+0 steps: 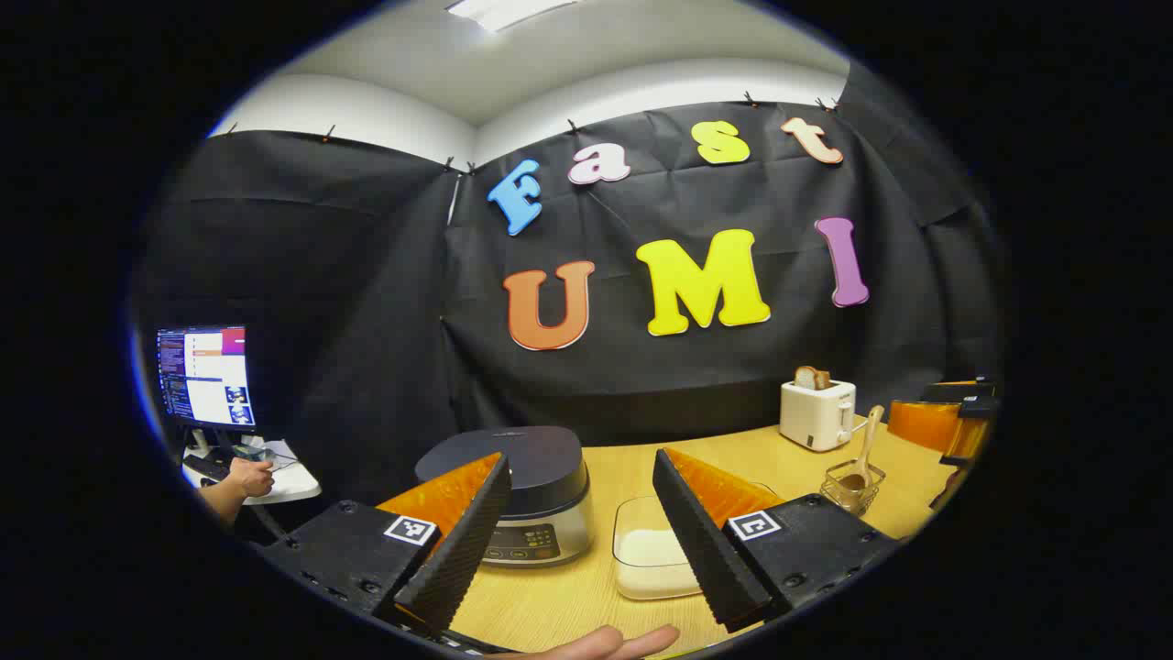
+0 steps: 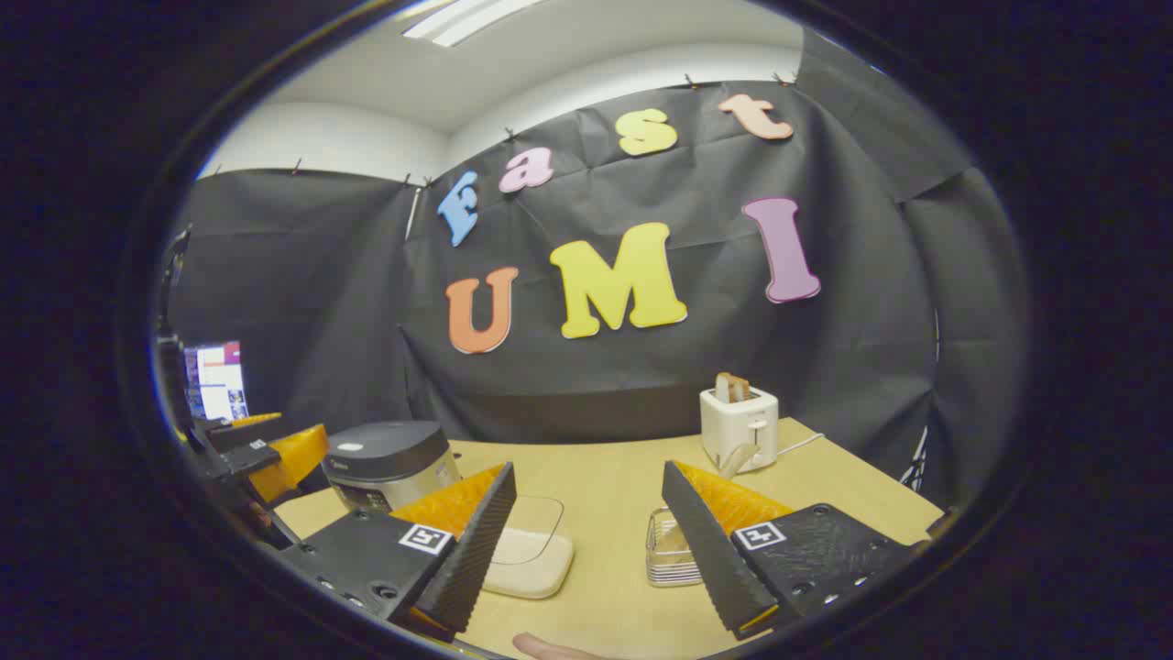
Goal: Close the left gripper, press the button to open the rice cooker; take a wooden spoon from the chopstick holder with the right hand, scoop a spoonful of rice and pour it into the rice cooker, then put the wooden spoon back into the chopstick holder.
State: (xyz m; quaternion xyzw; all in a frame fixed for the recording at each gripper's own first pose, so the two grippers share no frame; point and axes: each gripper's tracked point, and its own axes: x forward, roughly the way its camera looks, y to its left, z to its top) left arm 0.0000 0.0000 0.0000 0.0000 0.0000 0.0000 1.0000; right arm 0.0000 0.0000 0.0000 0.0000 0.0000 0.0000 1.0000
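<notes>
**Both tools spread wide above the counter, rice cooker lid down**

One rice cooker, one clear container of rice, one wire chopstick holder, one wooden spoon and one toaster stand on the wooden counter.

In the left gripper view, the left tool is released, its fingers wide apart with nothing between them, held above the near edge of the counter. The rice cooker sits just beyond it, at the left of the counter, with a dark domed lid that is down, a silver body and a control panel on its front. The shallow container lies just right of the cooker and holds white rice. Farther right, the chopstick holder carries the wooden spoon, which stands bowl down with its handle leaning up toward the toaster. The toaster stands at the far right with bread in its slot.

In the right gripper view, the right tool is likewise released and empty, near the holder. A monitor glows at far left.
</notes>
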